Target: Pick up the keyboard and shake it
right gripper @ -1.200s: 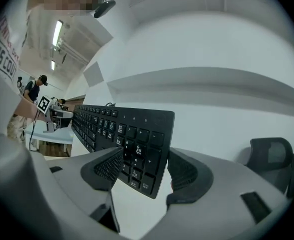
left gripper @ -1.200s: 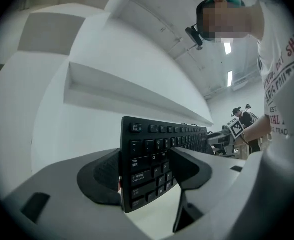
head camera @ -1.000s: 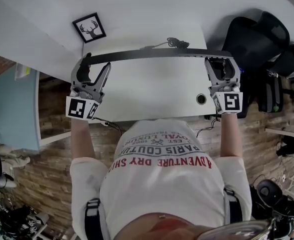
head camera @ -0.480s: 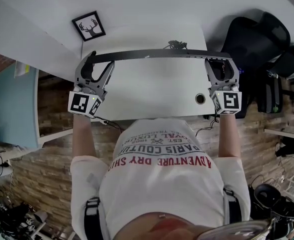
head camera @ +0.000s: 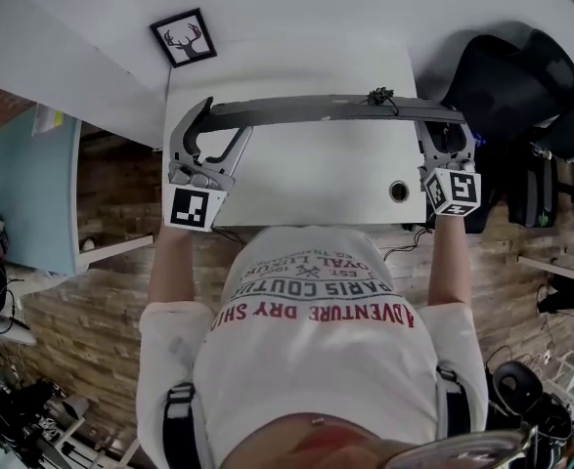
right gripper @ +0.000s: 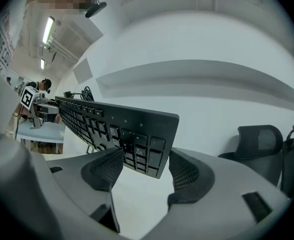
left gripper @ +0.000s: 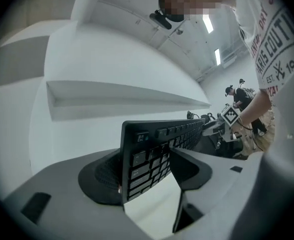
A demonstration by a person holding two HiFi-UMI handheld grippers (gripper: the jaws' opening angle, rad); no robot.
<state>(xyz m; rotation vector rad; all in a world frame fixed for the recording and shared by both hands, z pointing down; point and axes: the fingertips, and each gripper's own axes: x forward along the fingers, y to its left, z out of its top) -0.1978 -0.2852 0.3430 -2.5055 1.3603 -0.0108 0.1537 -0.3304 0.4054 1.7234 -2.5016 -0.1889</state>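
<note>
Gripping the left end of the keyboard (head camera: 335, 110), left gripper (head camera: 223, 117): jaws spread wide, pads clamped on both faces. Keyboard: black, turned on edge, held in the air above the white desk (head camera: 306, 179), spanning from one gripper to the other. Right gripper (head camera: 446, 130): jaws closed on the keyboard's right end; black chair (head camera: 502, 76) just beyond.

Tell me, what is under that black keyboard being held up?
Just the white desk, with a round cable hole toward its right front. The keyboard hangs above it. The desk strip right behind the keyboard is covered in the head view.
</note>
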